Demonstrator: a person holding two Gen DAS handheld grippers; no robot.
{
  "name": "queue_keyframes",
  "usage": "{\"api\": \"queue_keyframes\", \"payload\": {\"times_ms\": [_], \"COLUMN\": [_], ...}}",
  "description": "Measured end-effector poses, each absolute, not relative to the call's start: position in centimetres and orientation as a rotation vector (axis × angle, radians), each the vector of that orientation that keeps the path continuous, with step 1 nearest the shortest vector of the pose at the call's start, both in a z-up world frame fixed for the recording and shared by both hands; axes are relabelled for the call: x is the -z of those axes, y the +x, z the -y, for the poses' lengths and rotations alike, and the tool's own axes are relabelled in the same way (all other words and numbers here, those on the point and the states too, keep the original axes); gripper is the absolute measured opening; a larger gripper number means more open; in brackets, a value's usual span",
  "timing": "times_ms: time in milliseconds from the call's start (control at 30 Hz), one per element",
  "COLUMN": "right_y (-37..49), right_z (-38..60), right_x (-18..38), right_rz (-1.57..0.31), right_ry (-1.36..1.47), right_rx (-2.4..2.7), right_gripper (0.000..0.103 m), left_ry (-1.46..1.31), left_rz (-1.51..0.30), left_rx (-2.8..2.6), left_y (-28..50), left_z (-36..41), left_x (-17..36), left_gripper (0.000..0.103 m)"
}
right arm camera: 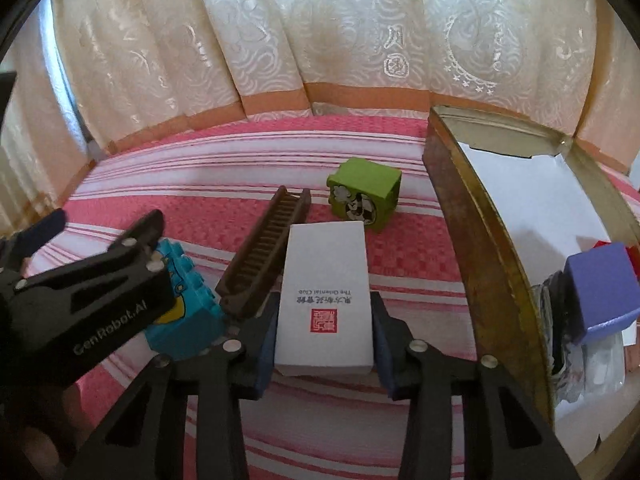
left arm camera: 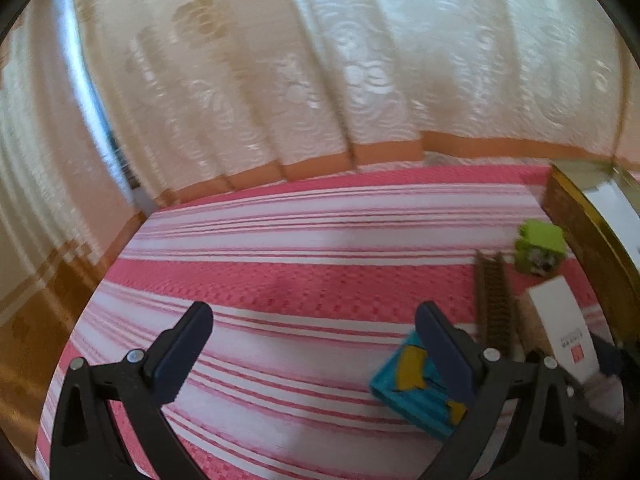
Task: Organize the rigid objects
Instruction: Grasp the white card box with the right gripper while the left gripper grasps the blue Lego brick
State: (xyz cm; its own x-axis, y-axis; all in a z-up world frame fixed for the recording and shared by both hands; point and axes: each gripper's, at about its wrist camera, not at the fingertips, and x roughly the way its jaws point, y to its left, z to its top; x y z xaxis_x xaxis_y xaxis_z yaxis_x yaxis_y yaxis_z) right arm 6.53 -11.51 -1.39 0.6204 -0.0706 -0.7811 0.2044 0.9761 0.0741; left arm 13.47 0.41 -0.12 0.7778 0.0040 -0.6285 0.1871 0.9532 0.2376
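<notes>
The right claw (right arm camera: 325, 344) pinches the white box (right arm camera: 326, 300), which points straight ahead; the left claw (left arm camera: 316, 328) is spread wide.

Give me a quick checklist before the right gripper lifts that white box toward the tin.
1. White box sits between the right gripper fingers: ok.
2. Pads pressing firmly on both sides of the box: cannot tell.
3. Brown ladder piece clear of the box: not ok, it lies right against the box's left edge.
4. Left gripper open and holding nothing: ok.
5. Tin has free room: ok, bare white floor shows behind the purple block.
6. Green cube out of the path: ok.
</notes>
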Motion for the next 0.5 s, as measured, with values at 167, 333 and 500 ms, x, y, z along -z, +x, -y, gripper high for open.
{"api": "queue_keyframes", "payload": {"times_ms": [167,333,500], "right_y": [5.1,3.8,2.5], "right_z": [12.3,11.8,11.5], "right_x": [1.0,-0.2,-0.8], "right_rz": [-0.862,-0.811,-0.776], "right_ry": [0.166,0.146,0.132], "right_rx": [0.116,0.089,0.063], "right_gripper": [0.043,0.043,0.043], "left_ry": [0.301,0.271,0.312], "left_rz": [-0.727,-0.743,-0.755], "left_rx": [0.358,0.450,0.453], "left_y": [12.5,12.2,12.0], "left_z": [0.1,-0.7,0.8], "left_x": [-0.1,-0.6,0.3], "left_gripper": [0.102,0.103,0.103]}}
